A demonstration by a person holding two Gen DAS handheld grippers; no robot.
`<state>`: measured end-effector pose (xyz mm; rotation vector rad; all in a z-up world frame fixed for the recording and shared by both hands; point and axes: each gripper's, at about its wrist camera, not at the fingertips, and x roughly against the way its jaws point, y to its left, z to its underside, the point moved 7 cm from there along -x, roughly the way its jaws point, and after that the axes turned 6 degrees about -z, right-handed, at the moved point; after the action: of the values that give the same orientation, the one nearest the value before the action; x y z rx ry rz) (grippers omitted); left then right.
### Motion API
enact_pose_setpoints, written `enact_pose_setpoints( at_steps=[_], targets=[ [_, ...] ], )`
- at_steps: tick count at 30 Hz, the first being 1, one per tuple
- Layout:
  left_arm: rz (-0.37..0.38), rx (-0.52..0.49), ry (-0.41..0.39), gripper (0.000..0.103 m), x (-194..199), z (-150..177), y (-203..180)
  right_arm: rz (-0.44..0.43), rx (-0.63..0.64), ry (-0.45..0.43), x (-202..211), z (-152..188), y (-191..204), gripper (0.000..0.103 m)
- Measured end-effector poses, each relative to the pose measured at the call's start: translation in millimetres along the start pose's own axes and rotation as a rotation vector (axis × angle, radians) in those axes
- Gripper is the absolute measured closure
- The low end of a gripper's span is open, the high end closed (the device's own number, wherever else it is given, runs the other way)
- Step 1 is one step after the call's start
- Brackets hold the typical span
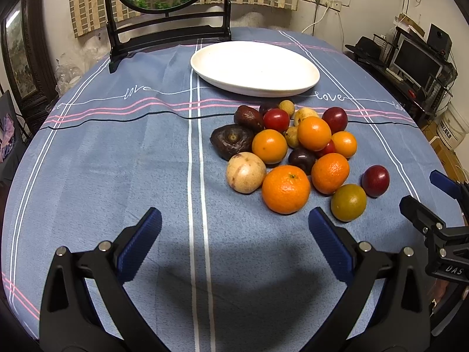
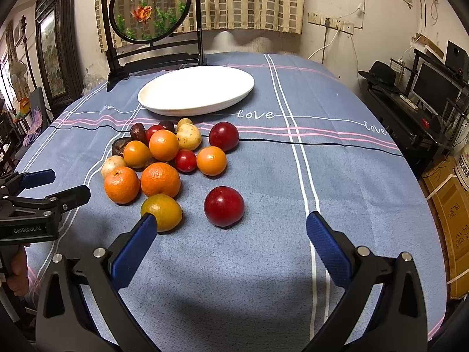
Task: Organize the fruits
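A pile of fruit [image 1: 293,146] lies on the blue tablecloth: oranges, red plums, yellow-brown round fruits and dark wrinkled ones. A white oval plate [image 1: 255,69] sits behind the pile, empty; it also shows in the right wrist view [image 2: 196,91]. A lone red plum [image 2: 224,206] and a green-orange citrus [image 2: 162,211] lie nearest my right gripper [image 2: 231,234], which is open and empty just short of them. My left gripper [image 1: 234,231] is open and empty, in front of a large orange [image 1: 285,189].
A dark wooden stand with a round goldfish panel [image 2: 152,8] stands at the table's back left. The table edge curves off on the right, with boxes [image 2: 448,217] and a desk with a monitor [image 2: 433,88] beyond it.
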<state>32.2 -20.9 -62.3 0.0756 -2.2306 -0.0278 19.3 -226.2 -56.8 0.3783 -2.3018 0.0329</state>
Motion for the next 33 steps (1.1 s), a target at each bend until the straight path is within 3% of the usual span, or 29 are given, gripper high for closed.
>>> enact_pose_setpoints(
  at_steps=[15, 17, 20, 25, 28, 33],
  targets=[
    [0.024, -0.081, 0.048, 0.004, -29.4, 7.7, -27.3, -0.003, 0.025, 0.023, -2.4, 11.3, -13.6, 0.001],
    [0.03, -0.084, 0.063, 0.01, -34.6, 6.9, -31.5, -0.005, 0.02, 0.024, -3.2, 11.4, -15.9, 0.001],
    [0.043, -0.095, 0.087, 0.027, -44.0, 4.9, -38.9, -0.009, 0.01, 0.027, -5.3, 12.5, -20.9, 0.001],
    [0.024, -0.075, 0.107, 0.036, -53.1, -6.8, -41.9, -0.011, -0.004, 0.029, -6.2, 13.0, -27.3, 0.001],
    [0.058, -0.065, 0.108, 0.057, -54.4, -12.5, -47.2, -0.007, -0.008, 0.03, -6.0, 12.9, -29.9, 0.001],
    [0.108, -0.048, 0.102, 0.058, -52.6, -10.9, -43.4, 0.008, 0.014, 0.03, -4.4, 12.0, -29.0, 0.001]
  ],
)
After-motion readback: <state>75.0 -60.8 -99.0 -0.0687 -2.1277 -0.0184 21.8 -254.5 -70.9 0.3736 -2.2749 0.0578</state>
